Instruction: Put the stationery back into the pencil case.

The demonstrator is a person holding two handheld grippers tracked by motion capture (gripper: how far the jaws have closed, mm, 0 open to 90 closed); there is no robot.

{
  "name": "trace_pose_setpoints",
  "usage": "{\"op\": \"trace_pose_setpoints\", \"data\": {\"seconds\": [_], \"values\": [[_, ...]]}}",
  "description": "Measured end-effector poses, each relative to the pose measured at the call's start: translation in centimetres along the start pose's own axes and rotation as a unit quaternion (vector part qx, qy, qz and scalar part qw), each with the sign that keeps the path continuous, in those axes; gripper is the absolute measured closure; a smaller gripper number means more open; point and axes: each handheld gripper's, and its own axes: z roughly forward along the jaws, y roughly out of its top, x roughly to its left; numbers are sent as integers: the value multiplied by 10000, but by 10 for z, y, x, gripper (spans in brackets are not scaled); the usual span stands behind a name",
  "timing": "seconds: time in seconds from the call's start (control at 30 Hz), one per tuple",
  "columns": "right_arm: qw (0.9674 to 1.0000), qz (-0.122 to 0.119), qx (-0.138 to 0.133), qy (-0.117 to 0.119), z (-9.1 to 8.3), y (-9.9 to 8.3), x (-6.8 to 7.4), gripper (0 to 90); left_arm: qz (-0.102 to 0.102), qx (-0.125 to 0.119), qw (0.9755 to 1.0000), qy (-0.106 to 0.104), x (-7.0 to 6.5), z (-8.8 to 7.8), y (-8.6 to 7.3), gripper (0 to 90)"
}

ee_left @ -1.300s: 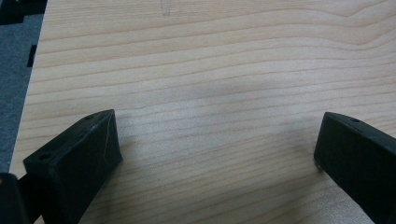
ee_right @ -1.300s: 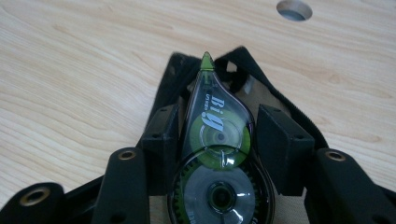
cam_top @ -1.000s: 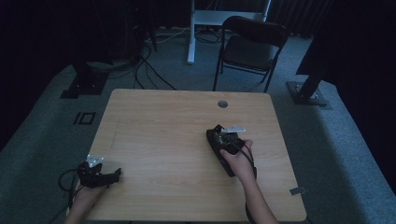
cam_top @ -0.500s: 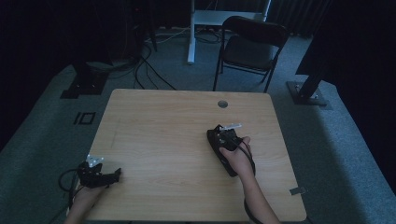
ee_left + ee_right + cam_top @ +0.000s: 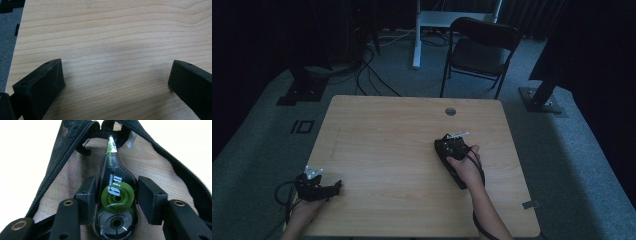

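Correction tape (image 5: 115, 195), clamped in half-open right claw (image 5: 116, 200), over mesh pouch (image 5: 75, 167)

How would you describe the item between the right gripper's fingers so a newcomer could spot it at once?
On the wooden table, right of centre, the right gripper reaches into an open black mesh pouch. Between its fingers lies a correction tape dispenser: a dark, see-through teardrop shell with a green gear wheel inside, unlike the plain black mesh around it.

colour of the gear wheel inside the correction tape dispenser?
Green, inside the dark see-through correction tape dispenser; the right gripper view shows it best.
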Motion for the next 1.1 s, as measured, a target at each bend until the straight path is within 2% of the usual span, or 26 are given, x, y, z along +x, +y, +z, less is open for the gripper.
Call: {"op": "trace_pose_setpoints", "data": {"seconds": [0.37,0.57,0.73,1.1], "values": [[9999,82,42,142,1,-1,-2,499,0,-1,10000,1,0,0,0,5],[9996,159,-59,209,0,0,-5,459,0,-1,10000,0,0,0,0,6],[9996,125,-130,209,-4,0,-6,460,0,-1,10000,-1,0,0,0,5],[9988,234,-374,229,-16,-4,-10,461,-1,-1,10000,0,0,0,0,5]]}}
